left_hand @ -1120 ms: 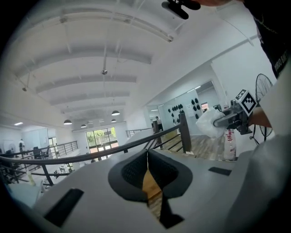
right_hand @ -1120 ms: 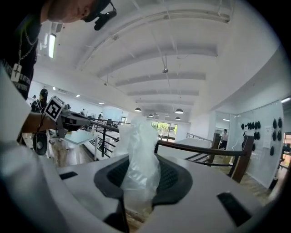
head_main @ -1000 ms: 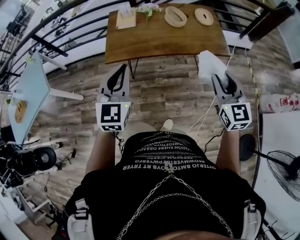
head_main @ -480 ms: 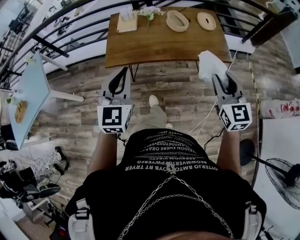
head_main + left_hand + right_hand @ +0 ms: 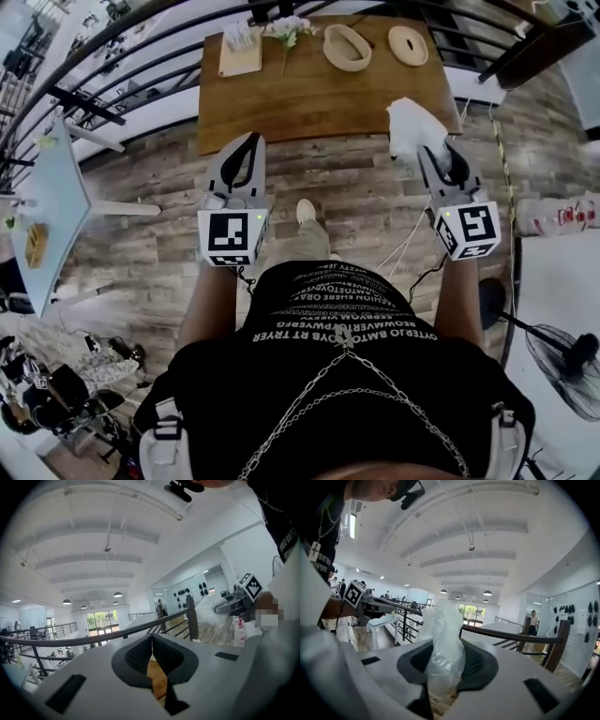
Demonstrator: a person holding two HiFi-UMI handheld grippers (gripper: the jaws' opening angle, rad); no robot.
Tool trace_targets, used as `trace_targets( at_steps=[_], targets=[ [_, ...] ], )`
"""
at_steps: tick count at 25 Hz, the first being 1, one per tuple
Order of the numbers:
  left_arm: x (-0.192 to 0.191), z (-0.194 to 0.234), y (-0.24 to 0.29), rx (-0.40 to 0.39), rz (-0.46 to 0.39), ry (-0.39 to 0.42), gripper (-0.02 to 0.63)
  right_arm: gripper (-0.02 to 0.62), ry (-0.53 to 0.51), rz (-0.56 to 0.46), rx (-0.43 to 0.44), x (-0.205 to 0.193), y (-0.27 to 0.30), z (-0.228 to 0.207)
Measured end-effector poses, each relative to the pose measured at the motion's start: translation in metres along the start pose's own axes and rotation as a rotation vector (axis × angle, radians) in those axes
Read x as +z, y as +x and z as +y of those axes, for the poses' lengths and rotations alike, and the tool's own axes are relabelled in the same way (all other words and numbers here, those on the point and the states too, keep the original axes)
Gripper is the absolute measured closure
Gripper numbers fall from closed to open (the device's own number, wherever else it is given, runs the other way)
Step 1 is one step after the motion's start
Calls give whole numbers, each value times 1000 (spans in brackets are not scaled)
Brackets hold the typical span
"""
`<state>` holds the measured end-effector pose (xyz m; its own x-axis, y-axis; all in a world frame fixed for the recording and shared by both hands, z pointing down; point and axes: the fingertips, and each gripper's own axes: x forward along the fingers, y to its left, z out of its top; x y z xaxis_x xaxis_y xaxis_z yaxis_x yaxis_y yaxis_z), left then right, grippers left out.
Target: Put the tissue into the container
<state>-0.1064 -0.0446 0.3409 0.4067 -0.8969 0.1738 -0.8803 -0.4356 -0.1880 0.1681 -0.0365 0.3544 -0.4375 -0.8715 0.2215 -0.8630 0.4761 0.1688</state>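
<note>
My right gripper (image 5: 429,155) is shut on a crumpled white tissue (image 5: 411,125), held up over the wood floor just short of the wooden table (image 5: 309,94). In the right gripper view the tissue (image 5: 442,639) stands up between the pads. An oval wooden container (image 5: 346,47) lies at the table's far side, with a round lid (image 5: 408,44) to its right. My left gripper (image 5: 249,145) hovers before the table's front left, its jaws shut with nothing between them; the pads (image 5: 140,656) meet in the left gripper view.
A small tray (image 5: 239,52) and white flowers (image 5: 286,28) sit at the table's far left. A black railing (image 5: 112,56) runs behind it. A pale blue table (image 5: 52,187) stands at left, a fan (image 5: 562,354) and a cable (image 5: 412,239) at right.
Both grippers have moved forward toward the wooden table as the person steps, the tissue still held in the right one. The table sits closer to the gripper tips.
</note>
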Motion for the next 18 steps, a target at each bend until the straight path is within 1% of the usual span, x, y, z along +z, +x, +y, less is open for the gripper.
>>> trace_targets(
  at_steps=[9,13,18],
  targets=[
    [5,40,75,-2,12,-11,577,476,7,29,36,10,80,-26],
    [8,55,104,-15,22,-7,577,476,12,34,48,17,115,-36],
    [17,88,138,-18,16,-1,577,476,6,40,48,33,158,-47]
  ],
)
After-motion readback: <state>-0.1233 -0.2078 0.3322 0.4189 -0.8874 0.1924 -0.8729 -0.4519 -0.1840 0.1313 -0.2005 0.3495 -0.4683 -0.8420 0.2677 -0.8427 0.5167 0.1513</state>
